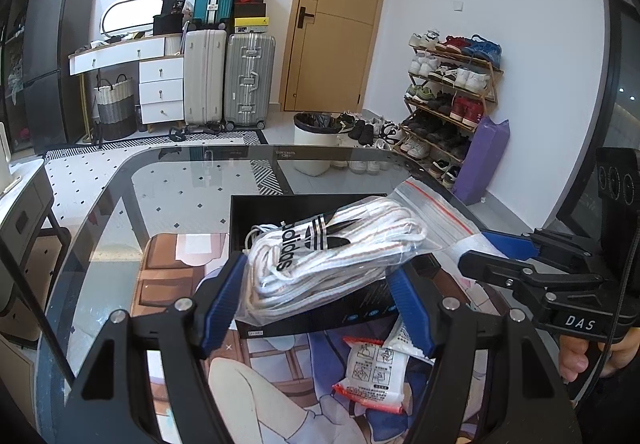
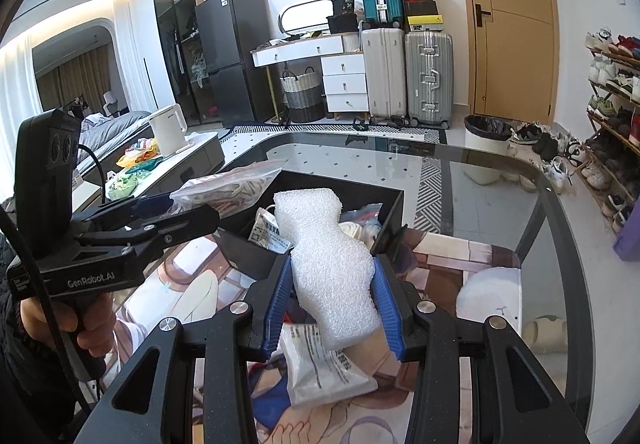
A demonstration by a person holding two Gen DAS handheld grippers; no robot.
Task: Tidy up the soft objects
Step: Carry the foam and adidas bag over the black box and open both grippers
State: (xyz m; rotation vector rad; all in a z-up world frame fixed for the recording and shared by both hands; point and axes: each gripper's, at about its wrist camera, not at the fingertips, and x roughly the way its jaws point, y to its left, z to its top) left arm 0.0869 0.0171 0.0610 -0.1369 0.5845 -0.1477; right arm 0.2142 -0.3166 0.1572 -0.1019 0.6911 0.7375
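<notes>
Glass table (image 1: 100, 204): bagged laces (image 1: 332, 248) (adidas).

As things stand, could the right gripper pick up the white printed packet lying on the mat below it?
Probably not yet: the right gripper is shut on the foam piece, which hangs over the white printed packet.

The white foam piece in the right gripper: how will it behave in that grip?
The white foam piece looks pinched to a waist where the right gripper clamps it, so it is probably soft and compressible. Its porous bubbly surface suggests it is very light. The textured surface likely grips the ribbed blue pads, so slipping seems unlikely.
</notes>
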